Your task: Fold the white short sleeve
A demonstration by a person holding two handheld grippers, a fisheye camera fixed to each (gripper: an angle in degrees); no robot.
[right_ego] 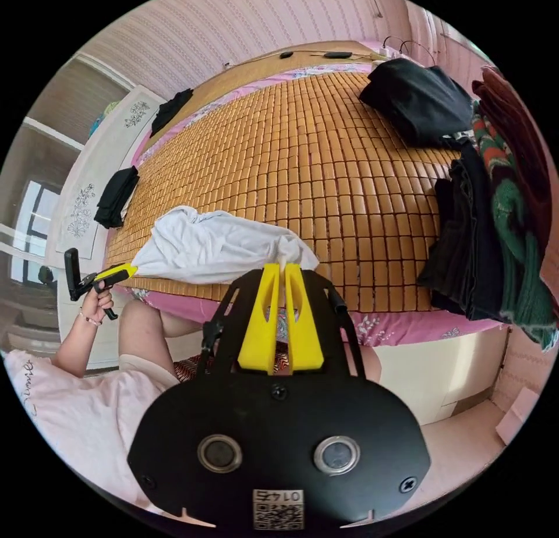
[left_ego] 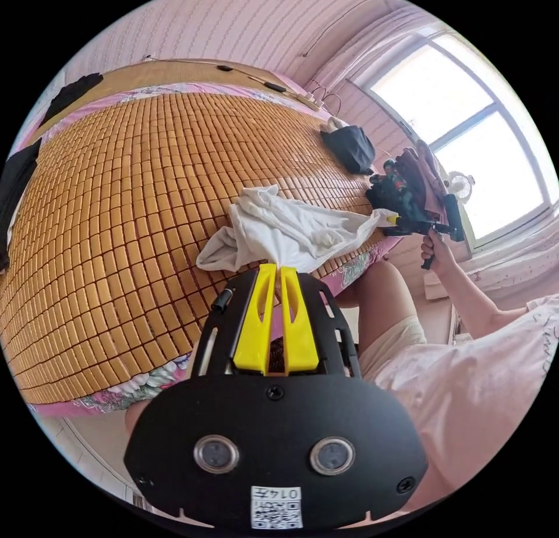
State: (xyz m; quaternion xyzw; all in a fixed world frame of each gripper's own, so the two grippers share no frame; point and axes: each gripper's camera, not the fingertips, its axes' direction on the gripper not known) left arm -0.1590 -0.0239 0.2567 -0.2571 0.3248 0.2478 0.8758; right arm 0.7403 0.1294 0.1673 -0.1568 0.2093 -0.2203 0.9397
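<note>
White shirt (left_ego: 279,232) hangs bunched between the two grippers, at the near edge of a bed covered with a woven mat (left_ego: 128,200). Part of it rests on the mat and part is lifted a little above it. The left gripper (left_ego: 278,270) has its yellow jaws pressed together on one end of the cloth, right in front of its own camera. The right gripper (right_ego: 284,268) does the same at the other end, and its jaws are also closed on a pinch of fabric. In the left gripper view the right gripper appears at the far end of the shirt, held in a hand (left_ego: 437,250). In the right gripper view the left gripper shows at the opposite tip, near the person's knee. So the long axis of the shirt runs from one gripper to the other, along the bed edge, and each gripper is at its own end; neither is nearer to the middle. The cloth between them is slack and wrinkled, not flat. I judge that the next move needs the two hands to pull apart along this axis, so the shirt opens before any fold. Dark clothes (right_ego: 419,98) lie well apart on the mat.
</note>
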